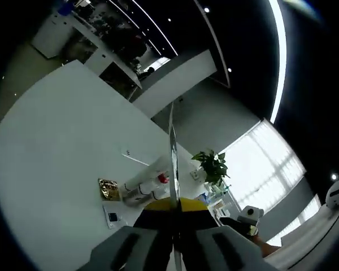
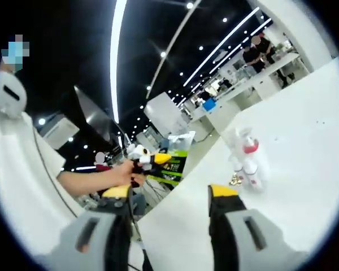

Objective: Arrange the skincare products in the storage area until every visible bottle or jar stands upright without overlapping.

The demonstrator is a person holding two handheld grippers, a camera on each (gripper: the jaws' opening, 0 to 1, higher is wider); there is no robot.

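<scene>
Left gripper view: left tongs [image 1: 174,210] with yellow-tipped grey jaws pressed together, nothing gripped between them. Beyond the tips, a wide white counter [image 1: 62,141] seen steeply tilted. On it, one cluster of white skincare bottles [image 1: 147,185], seemingly three, lying close together, one with a red cap; exact count hard to tell. Just beside the cluster, one small gold shiny packet [image 1: 108,189], and near it one flat white card [image 1: 112,215]. Behind the counter's edge, one green leafy potted plant [image 1: 212,166] in front of a bright window [image 1: 265,164].

Right gripper view: right tongs [image 2: 172,195] with two yellow-tipped grey jaws standing wide apart, holding nothing. The same white counter [image 2: 294,141] to the right, with the bottle cluster [image 2: 247,161] on it, well apart from the jaw tips; two or three white bottles, one with a red collar, blurred. The other gripper [image 2: 150,159] at left of centre, gripped by a person's hand [image 2: 121,172]. Two people [image 2: 259,52] standing far in the background.
</scene>
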